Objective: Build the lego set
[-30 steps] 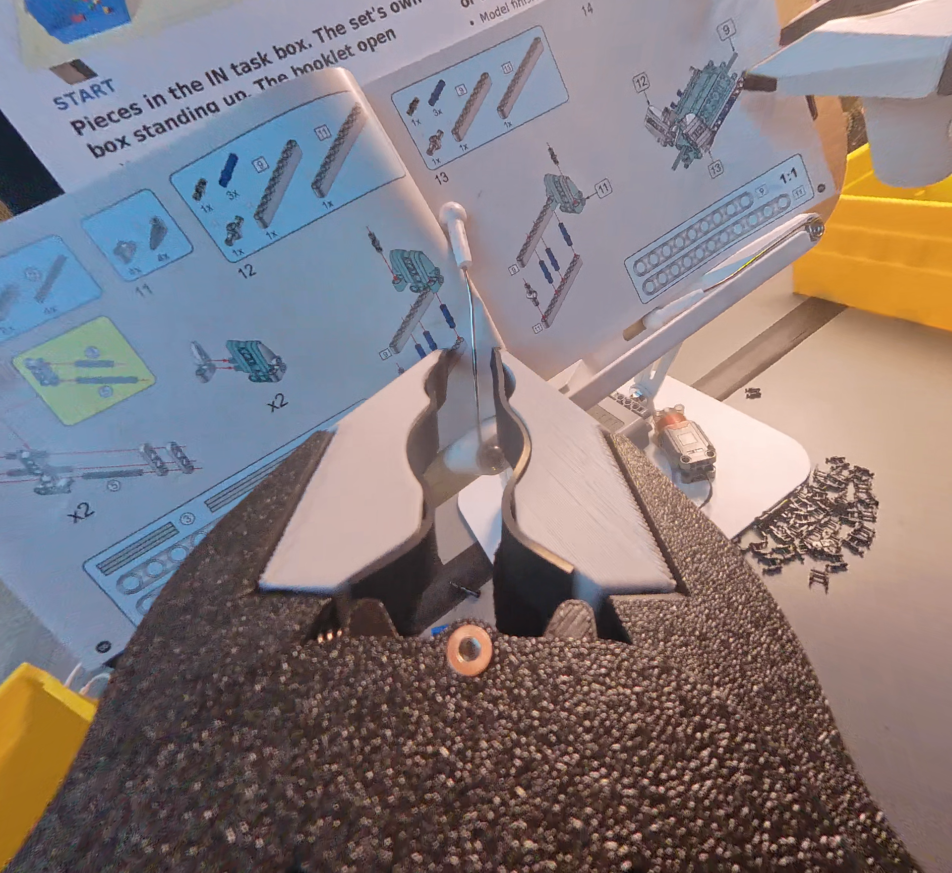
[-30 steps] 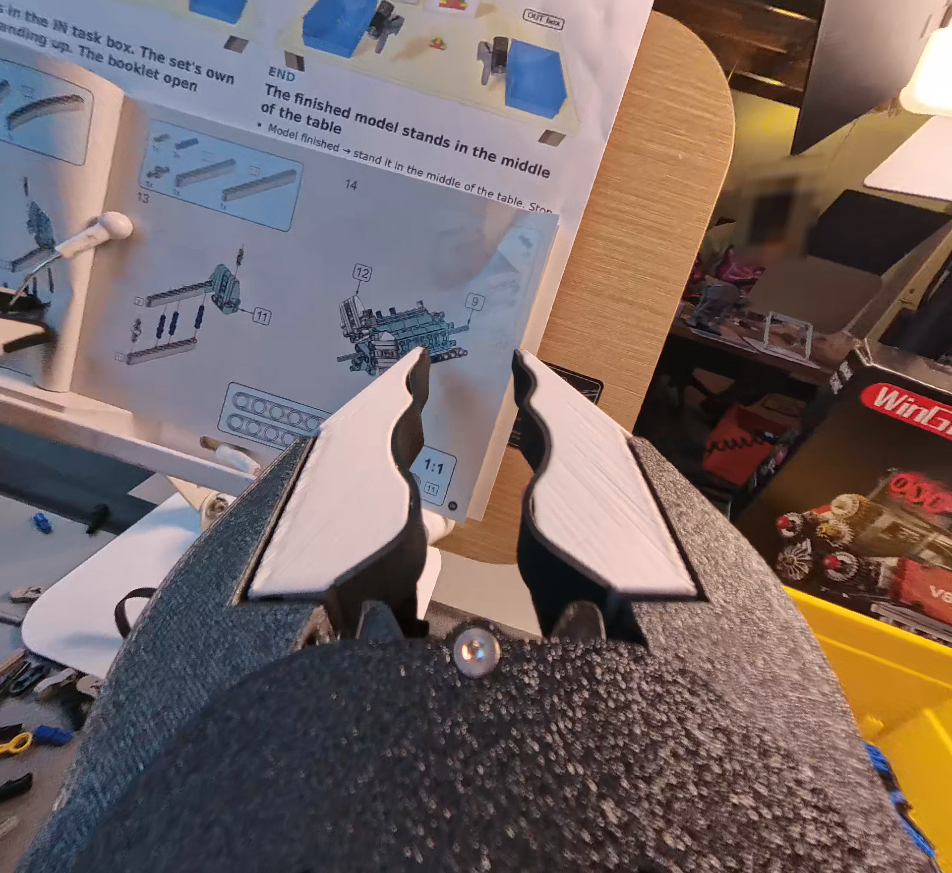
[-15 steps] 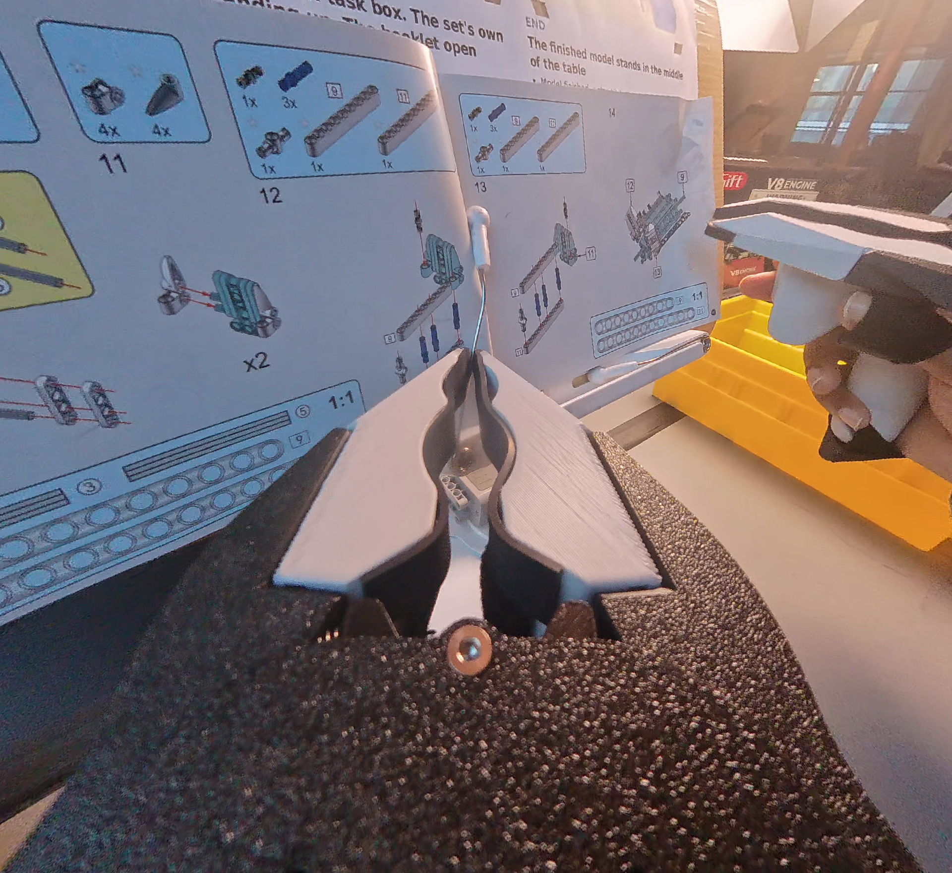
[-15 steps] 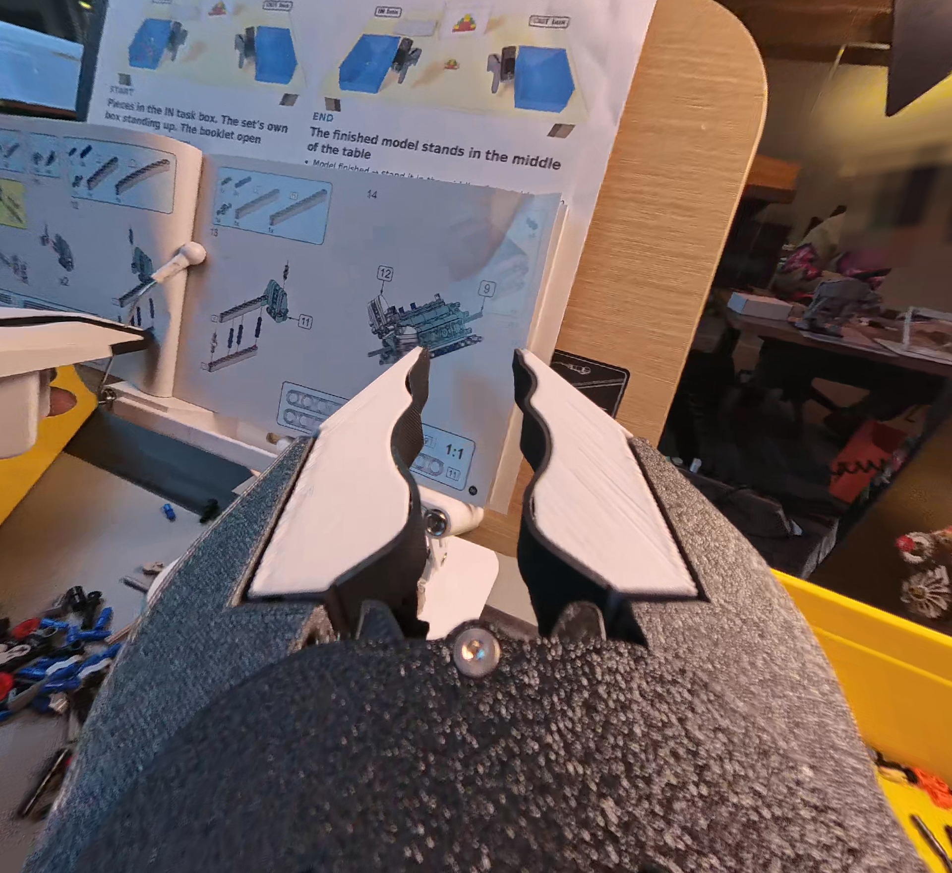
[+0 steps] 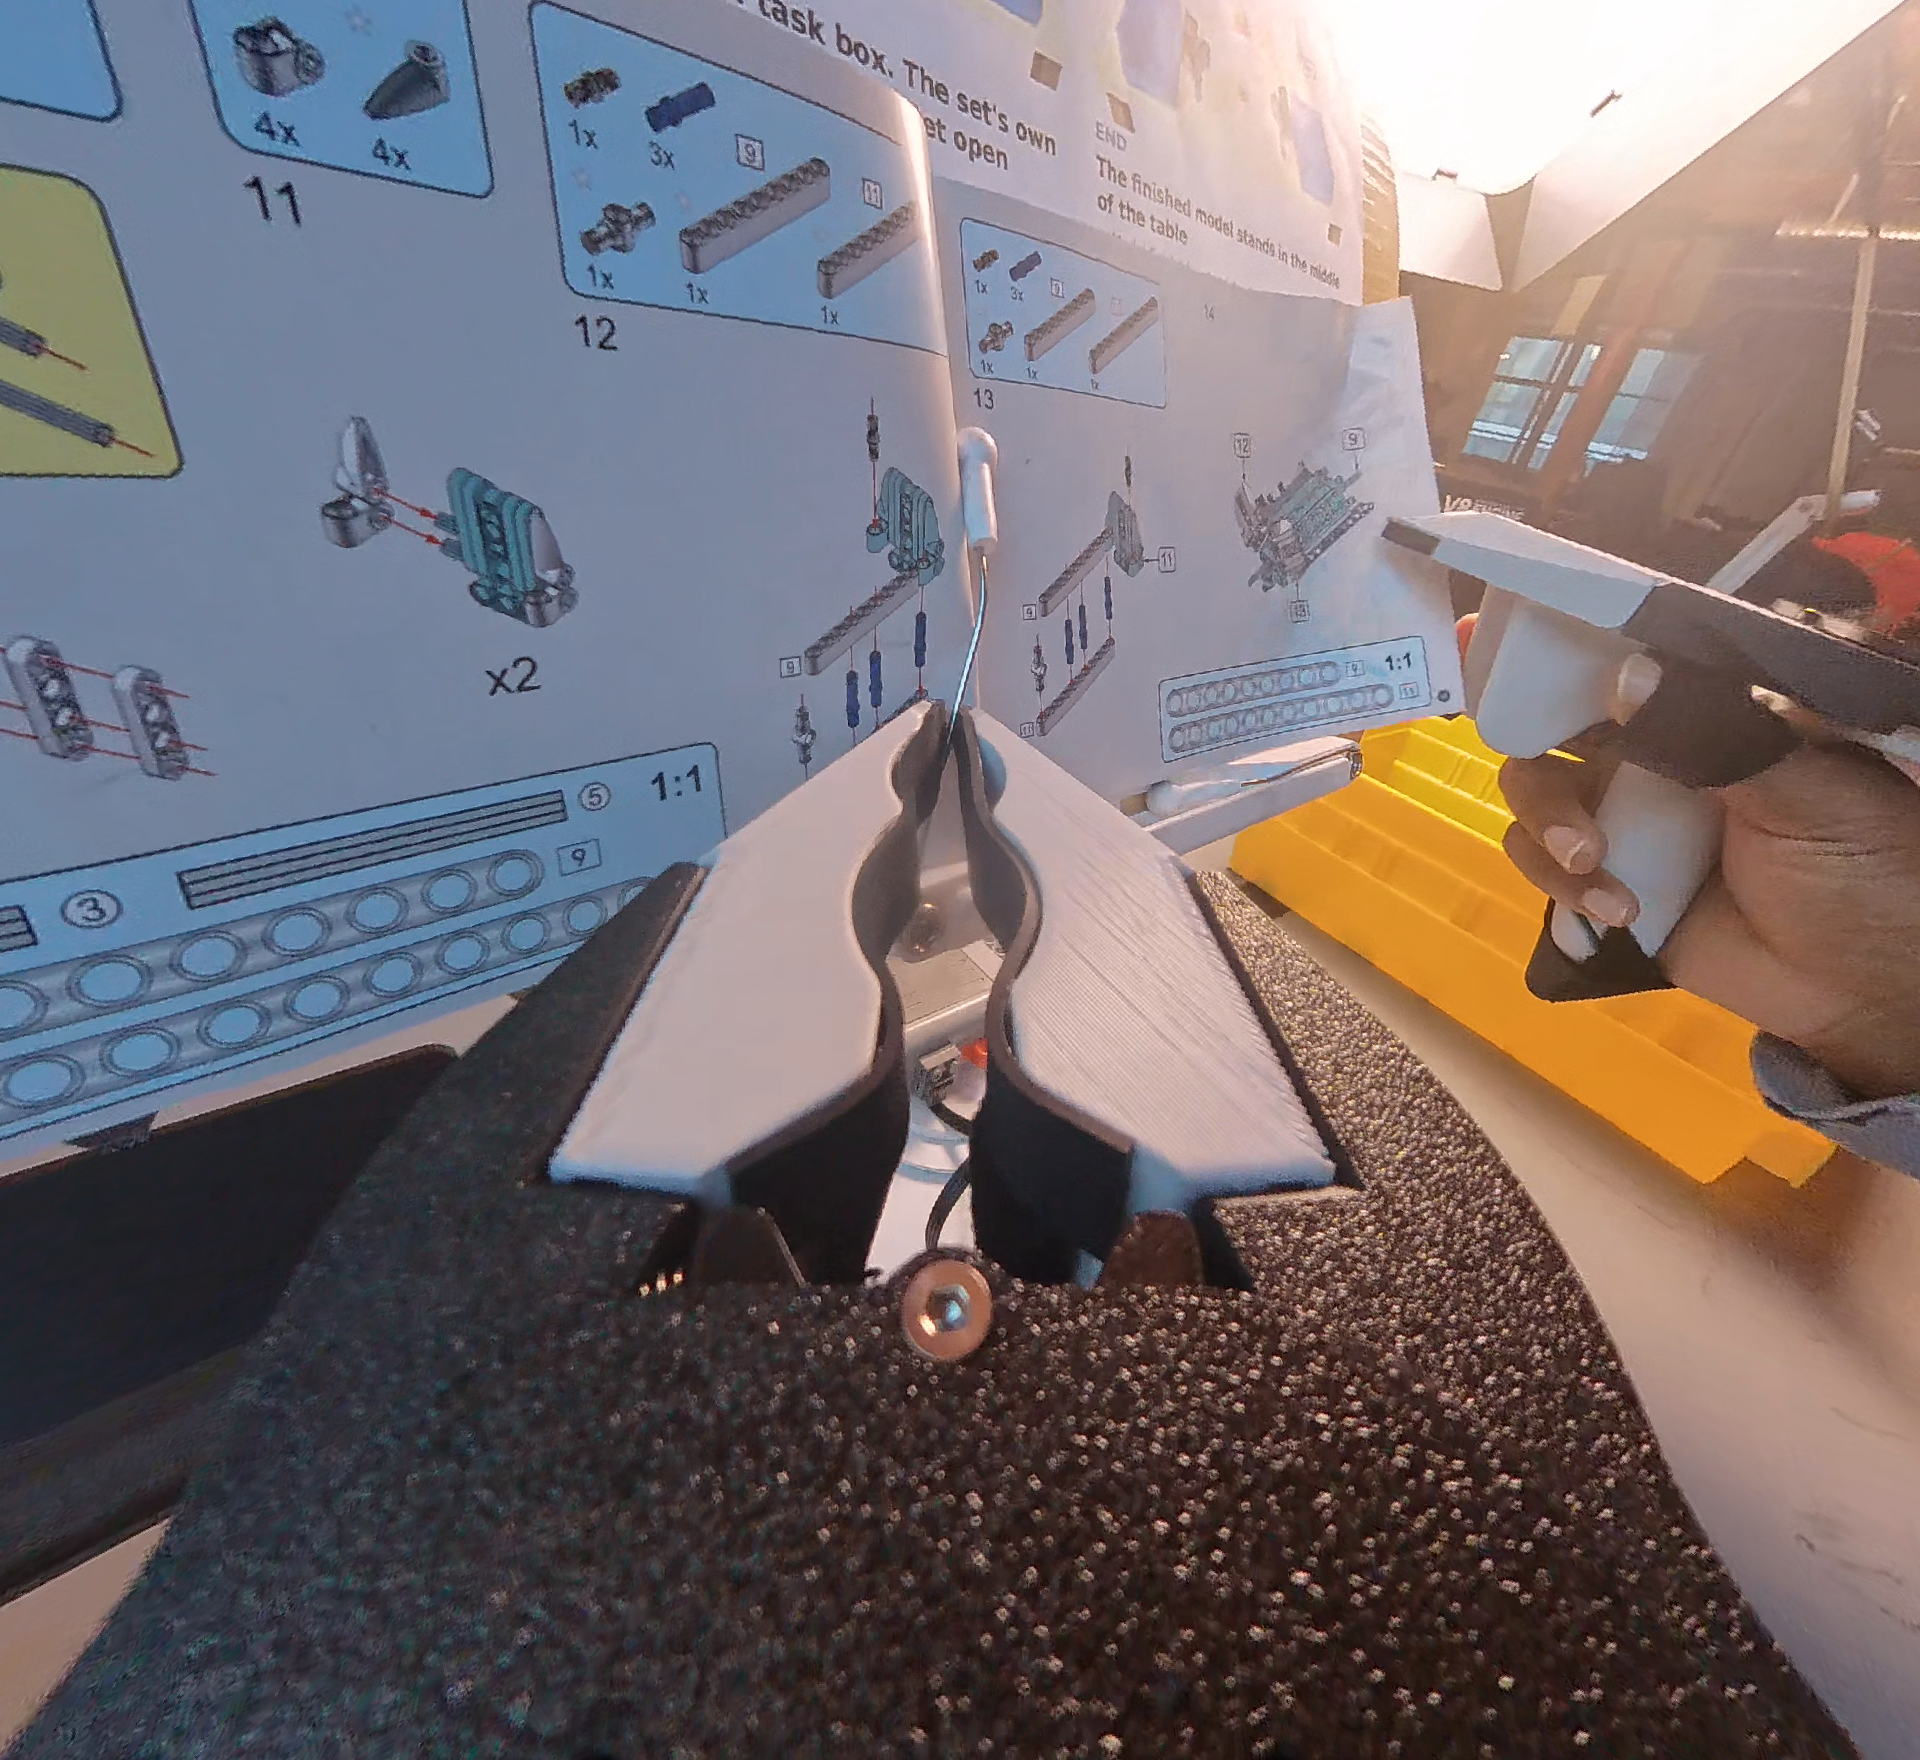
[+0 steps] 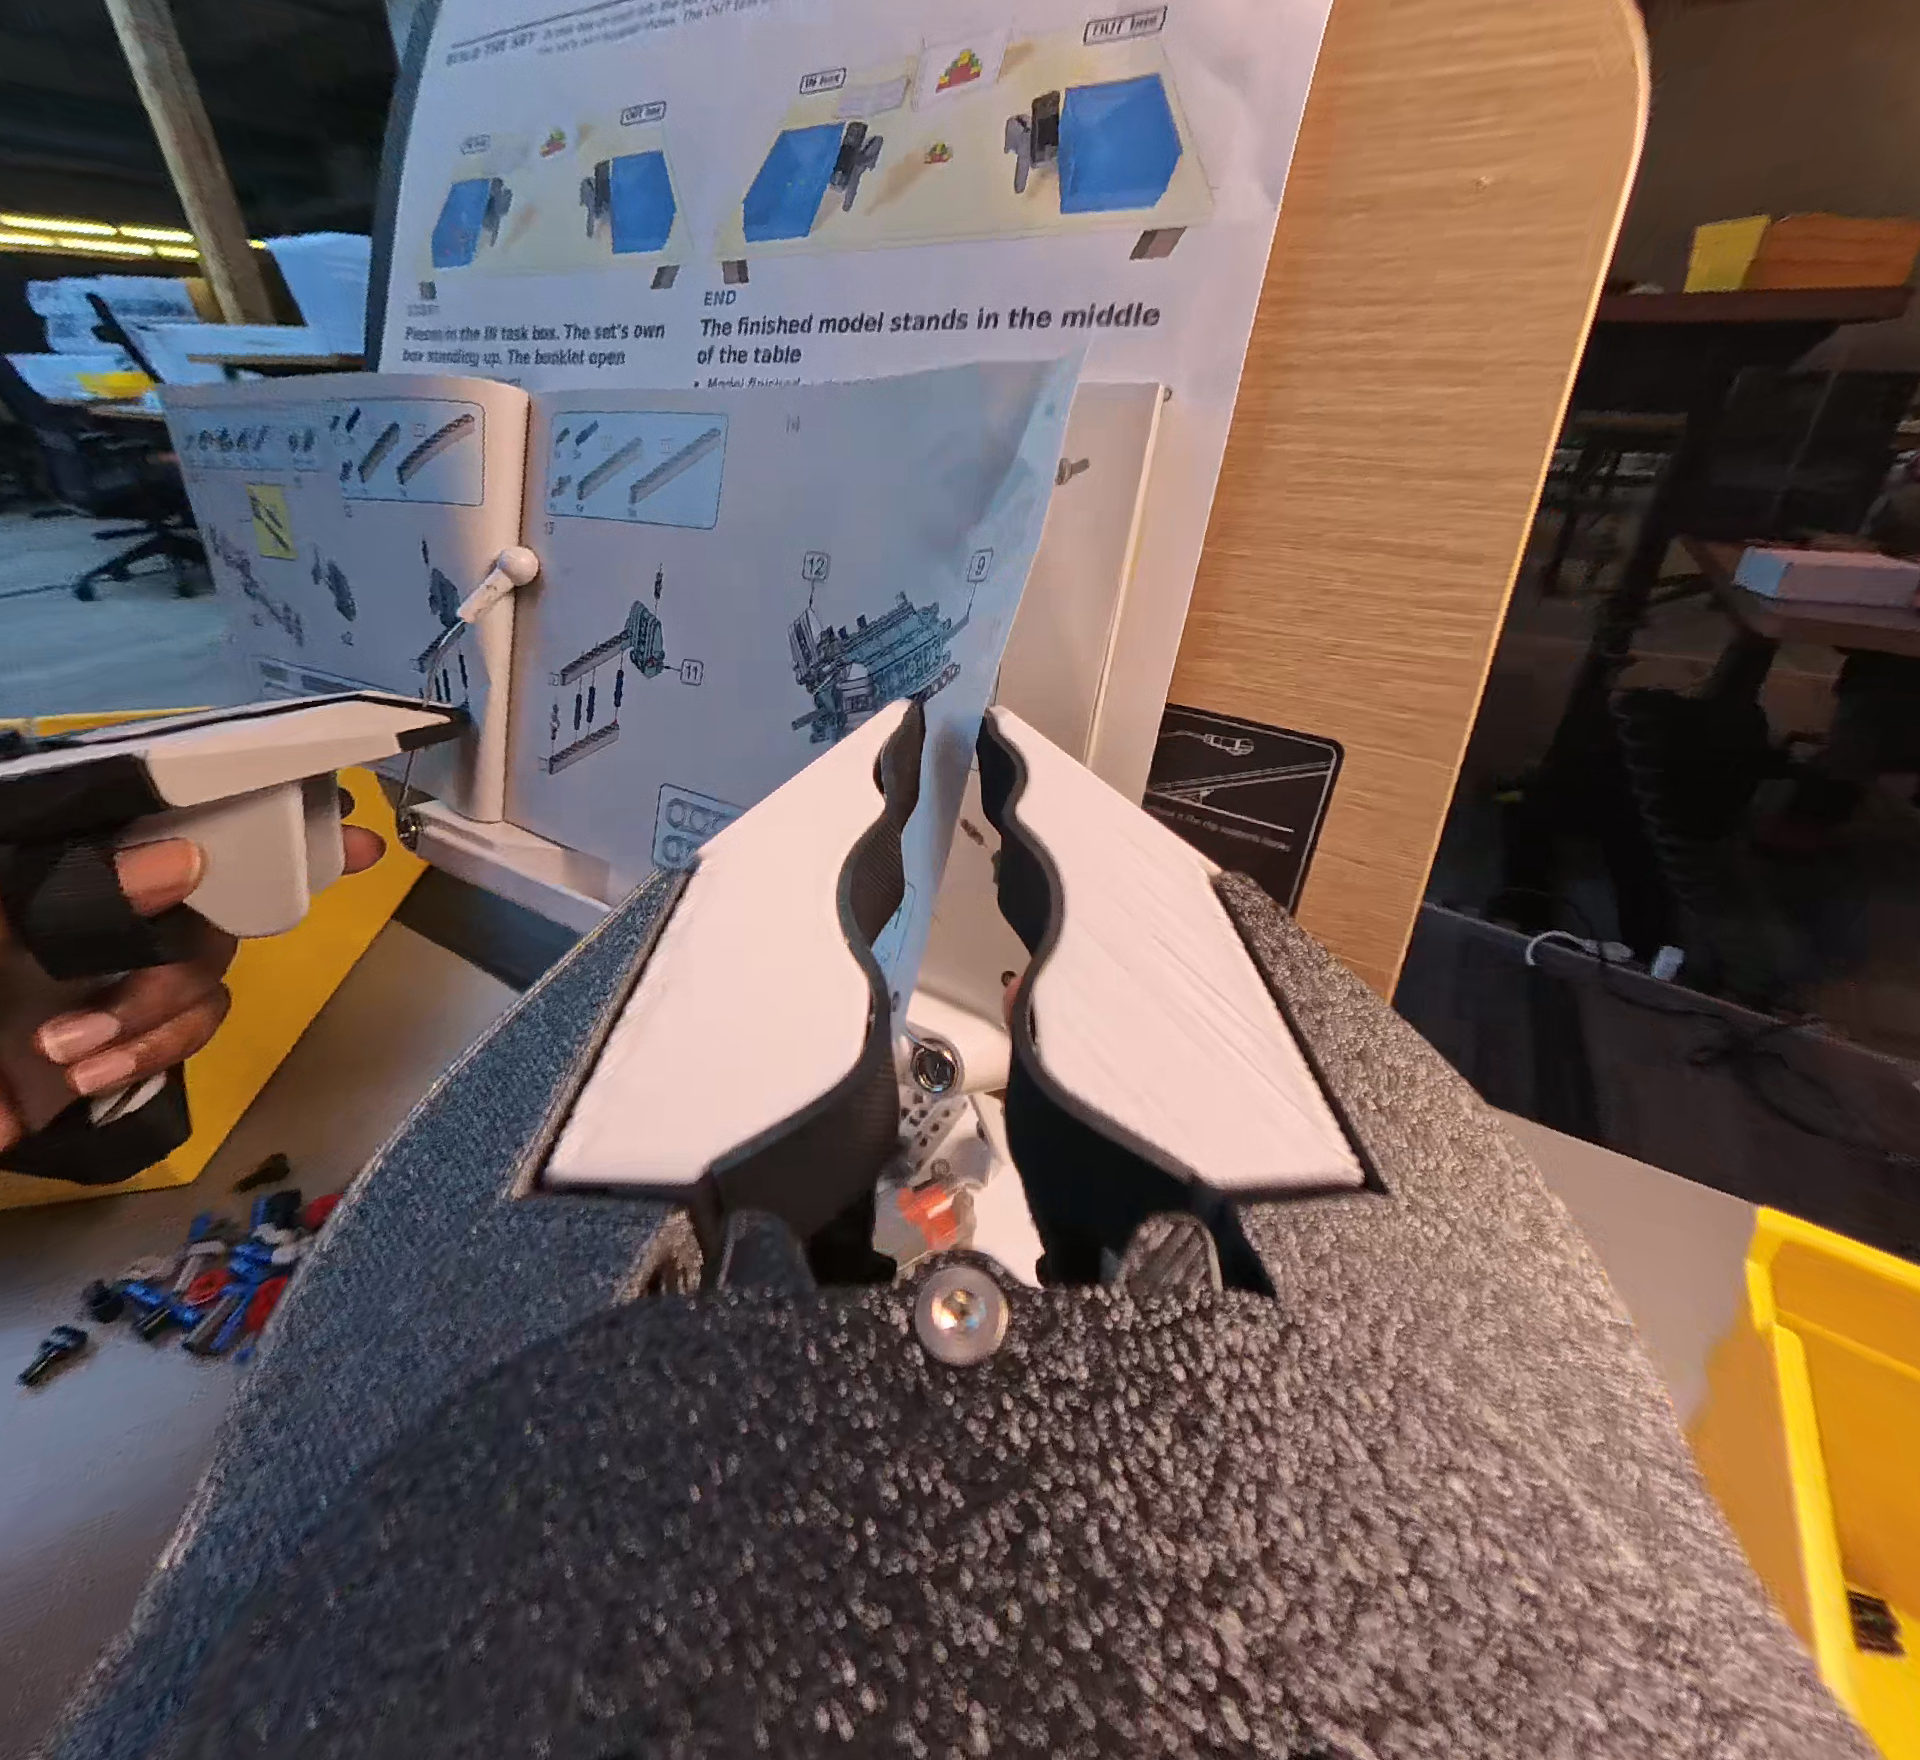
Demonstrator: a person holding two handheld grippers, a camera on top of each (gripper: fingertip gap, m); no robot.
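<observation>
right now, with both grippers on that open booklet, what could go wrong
1. The right gripper has the booklet's loose right page edge between its fingers, and the sheet already curls. A sideways pull could crease or tear it.
2. The left gripper is shut on the thin wire page holder at the spine. Tugging may bend it or tip the white stand.

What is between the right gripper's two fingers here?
The booklet's lifted page, its edge running down between the fingers of the right gripper; the right wrist view shows it.
</observation>
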